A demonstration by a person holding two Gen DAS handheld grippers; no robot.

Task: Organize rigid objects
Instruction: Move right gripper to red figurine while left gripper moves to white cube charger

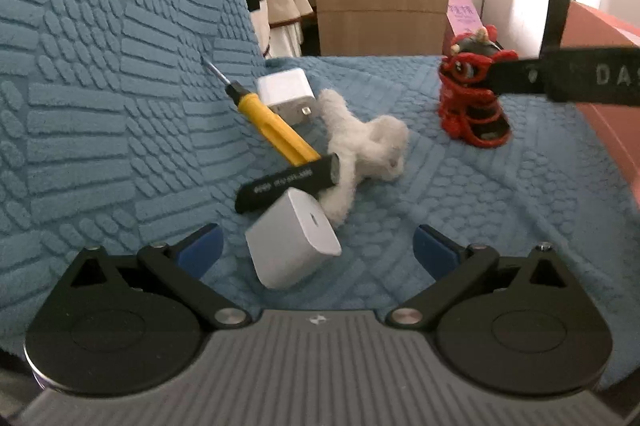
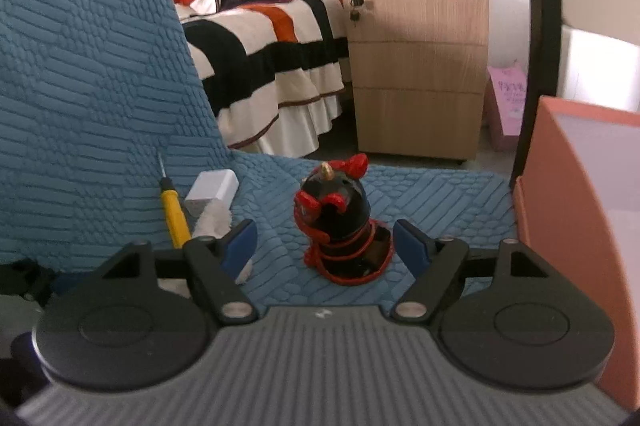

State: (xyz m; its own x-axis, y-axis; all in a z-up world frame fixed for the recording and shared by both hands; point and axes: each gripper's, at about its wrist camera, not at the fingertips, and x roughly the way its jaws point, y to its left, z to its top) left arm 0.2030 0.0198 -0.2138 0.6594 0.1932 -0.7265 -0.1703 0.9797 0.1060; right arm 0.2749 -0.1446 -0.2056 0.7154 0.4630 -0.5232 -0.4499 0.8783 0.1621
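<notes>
My left gripper (image 1: 316, 244) is open on the blue textured seat, with a white charger cube (image 1: 290, 240) lying between its blue fingertips. Behind it lie a black bar-shaped tool (image 1: 288, 182), a yellow-handled screwdriver (image 1: 272, 124), a second white plug adapter (image 1: 286, 94) and a white fluffy toy (image 1: 362, 142). My right gripper (image 2: 324, 242) is open around a red-and-black lion-dance figurine (image 2: 340, 226), which stands upright between the fingertips; it also shows in the left wrist view (image 1: 472, 98). The screwdriver (image 2: 174, 214) and adapter (image 2: 212, 188) show left of it.
An orange open box (image 2: 576, 226) stands at the right edge of the seat, also in the left wrist view (image 1: 600, 74). The blue sofa back (image 1: 100, 66) rises on the left. A wooden drawer cabinet (image 2: 416, 66) and a striped bed (image 2: 260, 38) stand beyond.
</notes>
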